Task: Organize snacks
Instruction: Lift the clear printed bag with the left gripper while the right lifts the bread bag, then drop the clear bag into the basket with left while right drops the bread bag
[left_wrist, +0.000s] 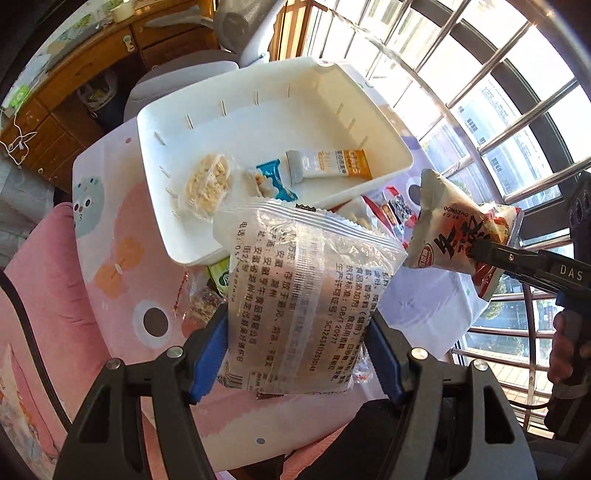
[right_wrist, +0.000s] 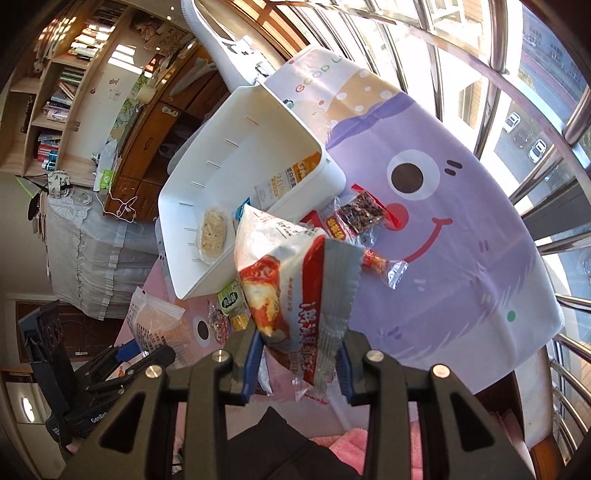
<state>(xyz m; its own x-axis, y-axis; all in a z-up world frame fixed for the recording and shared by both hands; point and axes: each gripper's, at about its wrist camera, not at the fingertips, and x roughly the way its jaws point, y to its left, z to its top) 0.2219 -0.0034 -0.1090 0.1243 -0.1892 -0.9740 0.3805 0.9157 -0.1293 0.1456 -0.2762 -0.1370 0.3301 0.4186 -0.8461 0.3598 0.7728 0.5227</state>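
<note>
Snacks lie in a white bin (left_wrist: 177, 236) on a cartoon-print tablecloth (right_wrist: 461, 258) — a rice cake (left_wrist: 208, 182) and an orange-ended bar (left_wrist: 328, 164) inside, small packets (right_wrist: 360, 214) scattered beside it. Above the cloth, the left gripper (left_wrist: 297, 347) pinches a clear printed packet (left_wrist: 306, 295), and the right gripper (right_wrist: 297, 363) clamps a red-and-white pouch (right_wrist: 291, 280) — both held clear of the table.

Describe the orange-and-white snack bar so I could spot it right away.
Find the white plastic bin on the cartoon tablecloth. Inside lies the orange-and-white snack bar, beside a blue-wrapped sweet. It is the bin's only long, flat, opaque wrapper with an orange end.
</note>
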